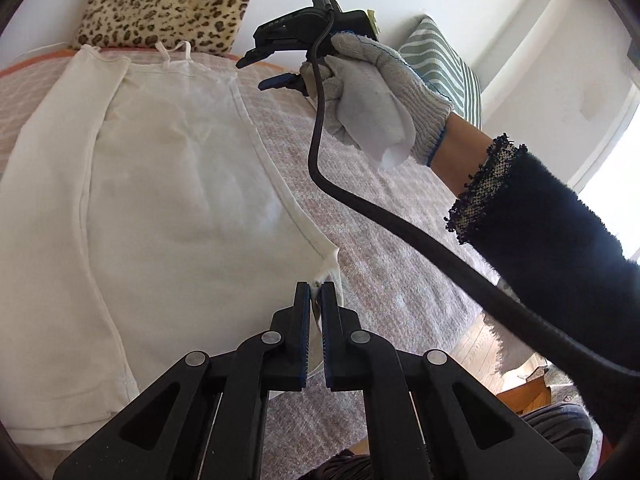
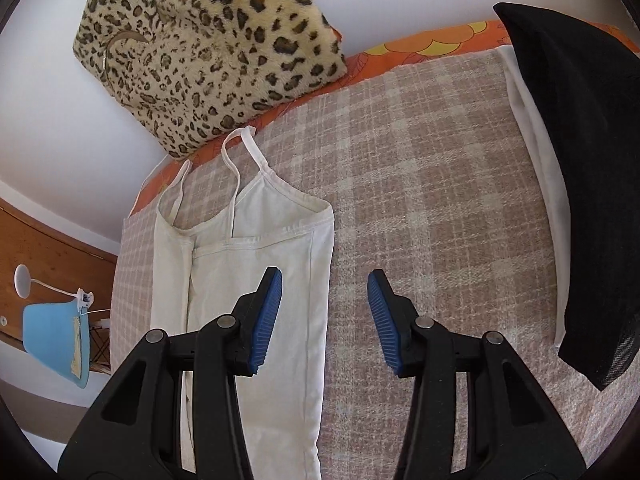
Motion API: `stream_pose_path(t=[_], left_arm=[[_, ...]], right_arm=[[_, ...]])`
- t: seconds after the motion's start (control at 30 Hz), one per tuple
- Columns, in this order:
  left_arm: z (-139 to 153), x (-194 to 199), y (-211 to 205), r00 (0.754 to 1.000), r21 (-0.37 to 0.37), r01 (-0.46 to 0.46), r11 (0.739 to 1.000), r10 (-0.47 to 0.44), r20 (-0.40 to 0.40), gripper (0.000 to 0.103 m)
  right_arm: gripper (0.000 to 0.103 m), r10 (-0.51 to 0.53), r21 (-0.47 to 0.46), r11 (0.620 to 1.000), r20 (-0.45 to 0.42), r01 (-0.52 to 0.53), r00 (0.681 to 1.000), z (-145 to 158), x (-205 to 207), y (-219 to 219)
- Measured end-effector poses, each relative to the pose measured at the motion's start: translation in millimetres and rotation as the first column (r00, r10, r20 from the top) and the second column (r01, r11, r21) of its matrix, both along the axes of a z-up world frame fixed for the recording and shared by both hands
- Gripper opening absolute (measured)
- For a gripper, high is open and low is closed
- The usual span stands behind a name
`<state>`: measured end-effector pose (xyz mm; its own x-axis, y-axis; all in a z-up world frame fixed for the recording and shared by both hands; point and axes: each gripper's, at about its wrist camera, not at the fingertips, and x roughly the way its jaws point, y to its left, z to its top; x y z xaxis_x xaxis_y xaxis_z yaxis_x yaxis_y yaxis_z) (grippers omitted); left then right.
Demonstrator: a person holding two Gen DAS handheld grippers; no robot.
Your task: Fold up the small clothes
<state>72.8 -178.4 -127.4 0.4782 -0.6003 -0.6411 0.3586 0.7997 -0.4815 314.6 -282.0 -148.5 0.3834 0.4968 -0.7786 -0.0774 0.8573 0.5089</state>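
Observation:
A white strappy camisole [image 1: 172, 184] lies flat on a plaid blanket [image 1: 380, 208], folded lengthwise, its straps toward the far edge. My left gripper [image 1: 316, 286] is shut on the garment's near right corner, and cloth is bunched between its blue pads. A gloved hand [image 1: 368, 92] holds my right gripper [image 1: 252, 74] in the air over the blanket, just past the camisole's far right edge. In the right wrist view the right gripper [image 2: 325, 273] stands open above the camisole [image 2: 272, 248], straddling its right edge below the straps. Nothing is between its pads.
A leopard-print cushion [image 2: 208, 48] leans on the wall behind the straps. A black cloth [image 2: 580, 160] lies over a white garment [image 2: 536, 140] at the blanket's right. A striped cushion [image 1: 440, 64] sits at the far right. A black cable [image 1: 320, 152] hangs from the right gripper.

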Motion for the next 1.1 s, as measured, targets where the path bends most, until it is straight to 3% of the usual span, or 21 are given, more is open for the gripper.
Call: stream_pose_path(t=[0.47,0.7,1.1], left_arm=[[1.3,-8.4,8.5,1.0,-0.025,-0.006,1.0,0.006,0.026,0.004],[-0.6,-10.3,16.8,0.999,-0.05,-0.038,0.998,0.039,0.017,0.004],[2.8,-21.4,38.2,0.996,-0.091,-0.09,0.992,0.092,0.017,0.004]], right_arm=[[0.047,-0.005,-0.07,0.998,-0.03,0.003,1.0,-8.9,35.4,23.3],[0.014,-0.008,-0.12,0.993,-0.023,0.005,1.0,-8.3,37.6,38.1],[0.009,0.0,-0.181,0.983,0.05,0.009,0.999,35.7,35.0,66.6]])
